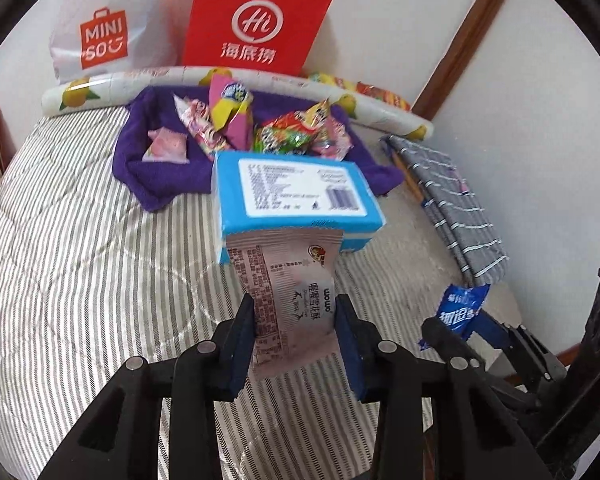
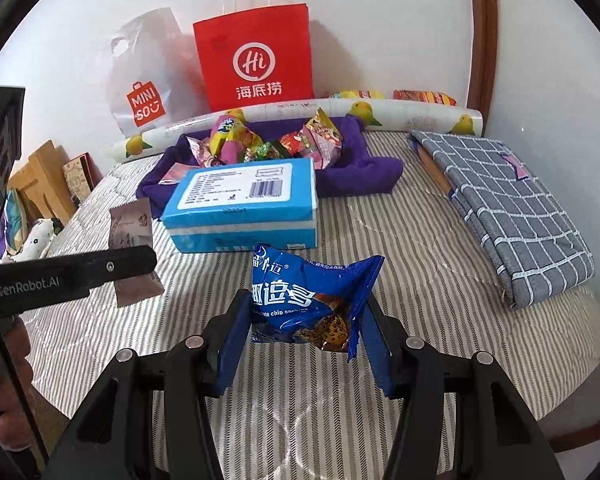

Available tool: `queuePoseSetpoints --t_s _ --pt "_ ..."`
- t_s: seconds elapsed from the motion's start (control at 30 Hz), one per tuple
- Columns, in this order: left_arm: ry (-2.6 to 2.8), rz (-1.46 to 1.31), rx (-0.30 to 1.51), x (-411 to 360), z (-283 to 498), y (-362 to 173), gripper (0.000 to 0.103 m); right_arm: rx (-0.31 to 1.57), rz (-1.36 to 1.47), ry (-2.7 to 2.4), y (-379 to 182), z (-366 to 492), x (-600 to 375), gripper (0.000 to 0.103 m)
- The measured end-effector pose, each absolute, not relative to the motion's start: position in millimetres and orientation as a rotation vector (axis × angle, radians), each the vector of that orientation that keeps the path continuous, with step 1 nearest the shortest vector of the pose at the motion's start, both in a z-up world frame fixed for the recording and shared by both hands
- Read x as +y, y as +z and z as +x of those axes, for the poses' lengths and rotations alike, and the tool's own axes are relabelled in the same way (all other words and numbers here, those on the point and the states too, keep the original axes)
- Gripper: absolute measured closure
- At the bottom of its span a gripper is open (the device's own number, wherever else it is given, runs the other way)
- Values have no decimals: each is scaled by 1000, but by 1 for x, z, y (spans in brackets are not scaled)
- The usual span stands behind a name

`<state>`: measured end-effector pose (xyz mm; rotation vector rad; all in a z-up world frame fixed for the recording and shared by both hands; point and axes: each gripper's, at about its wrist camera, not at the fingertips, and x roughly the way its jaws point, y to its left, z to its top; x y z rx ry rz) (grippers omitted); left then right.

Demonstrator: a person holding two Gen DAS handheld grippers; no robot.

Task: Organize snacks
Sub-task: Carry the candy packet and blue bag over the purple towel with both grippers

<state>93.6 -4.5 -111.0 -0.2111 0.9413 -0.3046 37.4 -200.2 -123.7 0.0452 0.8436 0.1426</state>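
My left gripper [image 1: 296,320] is shut on a pale pink-grey snack packet [image 1: 288,280], held above the striped table; the same packet [image 2: 130,228] shows at the left of the right wrist view. My right gripper [image 2: 304,316] is shut on a blue cookie packet [image 2: 308,300], which also shows in the left wrist view [image 1: 460,308]. A blue tissue pack [image 1: 292,196] [image 2: 244,204] lies just ahead of both. Behind it a purple cloth [image 1: 156,176] [image 2: 356,172] holds several colourful snack packets [image 1: 236,116] [image 2: 320,140].
A red paper bag [image 2: 256,64] and a white Miniso bag [image 2: 148,92] stand against the wall behind a rolled lemon-print sheet [image 2: 284,112]. A folded grey checked cloth [image 2: 508,208] lies at the right. Wooden items and a box [image 2: 48,184] stand at the left edge.
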Motion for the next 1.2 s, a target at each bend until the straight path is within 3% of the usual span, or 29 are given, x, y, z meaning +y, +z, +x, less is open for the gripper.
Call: queuePoseSetpoints --t_s 0.63,1.2 --pt "-299 -209 866 17 118 -59 66 797 -22 179 -60 68 -181 50" --pt "-268 -209 821 16 142 -38 66 818 -45 196 -45 101 -193 50"
